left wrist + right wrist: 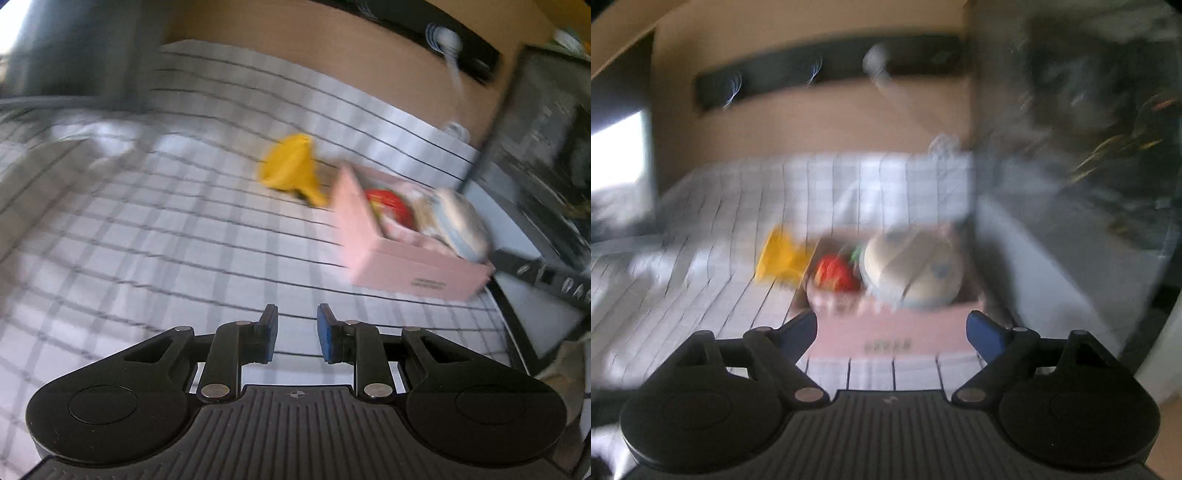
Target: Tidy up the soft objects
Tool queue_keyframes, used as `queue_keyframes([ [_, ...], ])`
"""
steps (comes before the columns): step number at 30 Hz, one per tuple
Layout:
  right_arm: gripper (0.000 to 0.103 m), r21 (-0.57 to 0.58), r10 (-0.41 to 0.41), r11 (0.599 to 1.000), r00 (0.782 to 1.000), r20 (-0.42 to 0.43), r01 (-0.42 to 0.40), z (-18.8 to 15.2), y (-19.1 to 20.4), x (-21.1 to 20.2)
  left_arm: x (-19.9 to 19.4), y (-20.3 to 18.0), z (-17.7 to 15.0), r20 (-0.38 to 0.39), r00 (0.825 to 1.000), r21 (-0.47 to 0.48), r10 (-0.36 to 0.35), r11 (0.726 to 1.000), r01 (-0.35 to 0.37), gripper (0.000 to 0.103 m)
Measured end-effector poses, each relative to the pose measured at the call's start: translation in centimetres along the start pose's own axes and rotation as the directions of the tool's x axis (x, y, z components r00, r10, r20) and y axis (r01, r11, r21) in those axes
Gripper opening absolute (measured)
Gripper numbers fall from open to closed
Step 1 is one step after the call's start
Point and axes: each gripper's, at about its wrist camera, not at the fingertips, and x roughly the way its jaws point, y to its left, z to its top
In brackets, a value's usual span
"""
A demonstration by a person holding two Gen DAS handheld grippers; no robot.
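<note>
A yellow soft toy (291, 170) lies on the checked bed sheet (147, 236), just left of a pink box (406, 269). The box holds a red strawberry-like plush (388, 203) and a cream and blue plush (461, 225). My left gripper (297, 332) is open and empty above the sheet, short of the toy and box. In the right wrist view, my right gripper (892, 332) is open wide and empty, in front of the pink box (886, 332) with the red plush (834, 275), the cream plush (912, 273) and the yellow toy (783, 256) behind. Both views are blurred.
A tan headboard (332, 55) with a dark strip runs behind the bed. A dark shelf unit (546, 140) stands at the right of the bed. A dark strap (546, 277) lies beside the box. Crumpled bedding (55, 166) lies at the left.
</note>
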Motion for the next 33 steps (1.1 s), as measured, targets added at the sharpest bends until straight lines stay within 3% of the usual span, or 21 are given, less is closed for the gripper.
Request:
queue_keyframes([
  [2, 0.091, -0.091, 0.102, 0.991, 0.995, 0.010, -0.100, 0.3, 2.9, 0.8, -1.1, 2.1, 0.5, -0.007, 0.999, -0.050, 0.033, 0.998, -0.034, 0.025],
  [5, 0.091, -0.277, 0.144, 0.951, 0.990, 0.004, -0.137, 2.3, 8.3, 5.8, -2.4, 4.9, 0.8, -0.024, 0.998, -0.103, 0.059, 0.993, -0.061, 0.025],
  [8, 0.090, -0.353, 0.107, 0.925, 0.988, -0.111, -0.140, 5.2, 13.2, 13.6, -3.3, 7.5, 1.0, -0.062, 0.996, -0.137, 0.065, 0.988, -0.073, 0.025],
  [11, 0.088, -0.359, 0.021, 0.929, 0.983, -0.182, -0.087, 7.0, 17.1, 21.3, -4.1, 9.7, 1.3, -0.091, 0.994, -0.159, 0.052, 0.985, -0.066, 0.025],
  [13, 0.072, -0.383, -0.074, 0.924, 0.971, -0.227, -0.019, 6.7, 18.9, 25.8, -4.6, 10.8, 1.5, -0.107, 0.993, -0.156, 0.046, 0.986, -0.063, 0.025],
  [14, 0.037, -0.398, -0.114, 0.917, 0.957, -0.266, -0.002, 6.4, 19.5, 27.6, -4.8, 11.3, 1.6, -0.112, 0.993, -0.155, 0.046, 0.986, -0.063, 0.025],
  [15, 0.017, -0.403, -0.128, 0.915, 0.942, -0.311, -0.009, 6.1, 19.6, 28.5, -4.8, 11.7, 1.7, -0.118, 0.992, -0.152, 0.047, 0.986, -0.065, 0.025],
  [16, 0.017, -0.387, -0.114, 0.921, 0.934, -0.338, -0.028, 6.3, 19.5, 28.6, -5.0, 12.4, 1.8, -0.123, 0.991, -0.151, 0.049, 0.986, -0.068, 0.025],
  [17, 0.016, -0.357, -0.067, 0.932, 0.941, -0.331, -0.059, 6.9, 19.2, 27.5, -5.0, 12.9, 1.8, -0.127, 0.991, -0.152, 0.051, 0.986, -0.070, 0.025],
  [20, 0.016, -0.330, 0.038, 0.937, 0.975, -0.219, -0.111, 9.9, 17.5, 21.8, -4.9, 14.6, 1.8, -0.140, 0.989, -0.175, 0.051, 0.982, -0.075, 0.025],
  [23, 0.016, -0.332, 0.071, 0.937, 0.991, -0.116, -0.106, 13.7, 14.9, 17.2, -3.8, 15.6, 2.1, -0.158, 0.987, -0.207, 0.031, 0.976, -0.064, 0.025],
  [26, 0.017, -0.386, 0.015, 0.922, 0.998, -0.063, -0.038, 16.0, 12.1, 14.9, -2.9, 15.1, 2.8, -0.150, 0.988, -0.217, -0.018, 0.976, -0.015, 0.025],
  [28, 0.017, -0.460, -0.056, 0.887, 0.997, -0.049, 0.027, 15.4, 11.1, 15.2, -2.0, 14.1, 3.3, -0.146, 0.987, -0.222, -0.072, 0.974, 0.038, 0.025],
  [30, 0.017, -0.498, -0.110, 0.866, 0.989, -0.094, 0.049, 13.6, 10.1, 16.9, -1.3, 12.6, 3.6, -0.148, 0.982, -0.199, -0.117, 0.976, 0.086, 0.025],
  [33, 0.017, -0.498, -0.130, 0.867, 0.965, -0.229, -0.001, 10.1, 8.9, 20.5, -0.4, 10.5, 3.7, -0.167, 0.973, -0.163, -0.162, 0.977, 0.134, 0.025],
])
